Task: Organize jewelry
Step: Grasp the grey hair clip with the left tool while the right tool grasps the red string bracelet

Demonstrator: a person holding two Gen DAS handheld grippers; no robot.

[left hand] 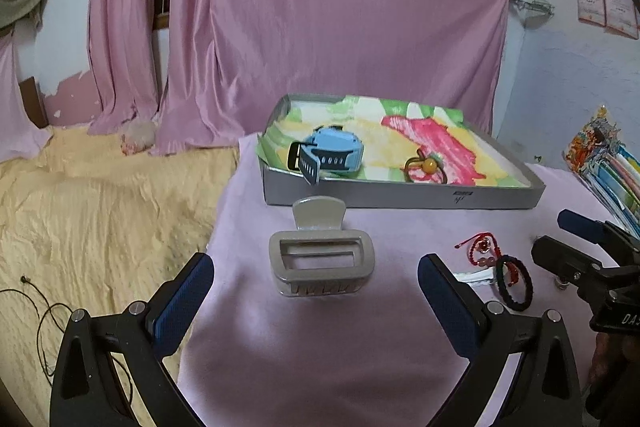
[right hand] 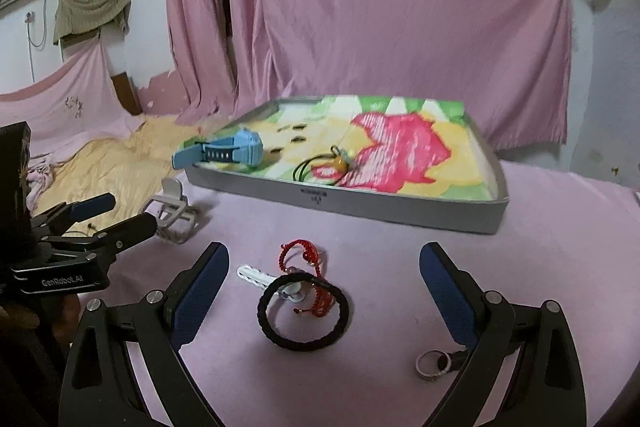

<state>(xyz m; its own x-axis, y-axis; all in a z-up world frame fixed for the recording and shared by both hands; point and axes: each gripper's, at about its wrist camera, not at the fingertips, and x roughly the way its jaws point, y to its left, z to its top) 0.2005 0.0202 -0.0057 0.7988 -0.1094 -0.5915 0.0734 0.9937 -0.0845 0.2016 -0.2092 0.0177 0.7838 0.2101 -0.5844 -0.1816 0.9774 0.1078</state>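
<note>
Pale blue watch (left hand: 332,151) lies on a green, yellow and pink-patterned tray lining (right hand: 400,143); bracelet (right hand: 306,311) black.

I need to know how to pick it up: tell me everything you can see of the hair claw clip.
The clip is a large beige claw clip that looks like matte plastic, with a rectangular open frame, interlocking teeth along its near edge and a flared squeeze tab at the far end. It lies shut on the pink cloth, just in front of the tray and outside it, apart from the bracelets. Nothing grips it: it sits ahead of the open left tool, between its fingers' line. The right wrist view shows it behind the left tool.
</note>
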